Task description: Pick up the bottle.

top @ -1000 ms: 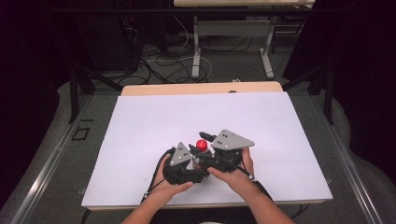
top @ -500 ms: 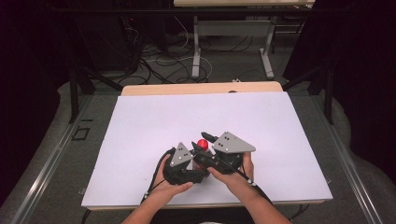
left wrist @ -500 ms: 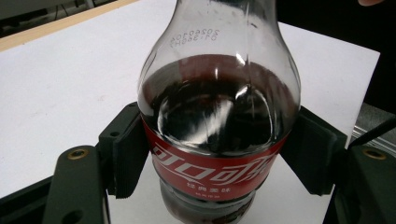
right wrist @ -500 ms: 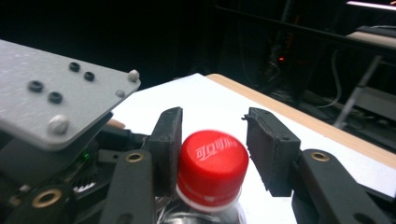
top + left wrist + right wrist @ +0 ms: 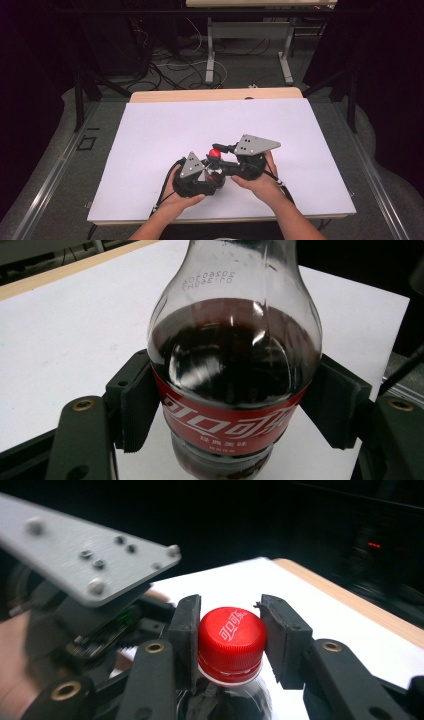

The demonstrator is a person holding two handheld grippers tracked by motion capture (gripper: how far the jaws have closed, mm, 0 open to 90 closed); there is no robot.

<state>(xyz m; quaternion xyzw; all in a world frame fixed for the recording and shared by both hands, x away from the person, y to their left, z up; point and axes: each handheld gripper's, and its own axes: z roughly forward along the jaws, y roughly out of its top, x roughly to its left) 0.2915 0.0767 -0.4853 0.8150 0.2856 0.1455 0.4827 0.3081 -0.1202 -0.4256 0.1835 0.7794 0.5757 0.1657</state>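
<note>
right claw (image 5: 229,640) has just been closing and now clamps the red cap (image 5: 231,645), left claw (image 5: 235,412) pinching the cola bottle (image 5: 234,370) steady, so unscrewing looks next.

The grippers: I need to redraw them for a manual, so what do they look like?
Both the left gripper and the right gripper have black bodies, ribbed black pads, brass-coloured pivot bushings, a grey three-cornered plate with screws on top, and trailing black cables. The forearms are bare.

Your worktop (image 5: 150,130) is a wooden top covered almost wholly by a white sheet (image 5: 310,145), with a bare wood strip along the far edge. A cola bottle (image 5: 215,167) stands upright on the sheet, near your side.
</note>
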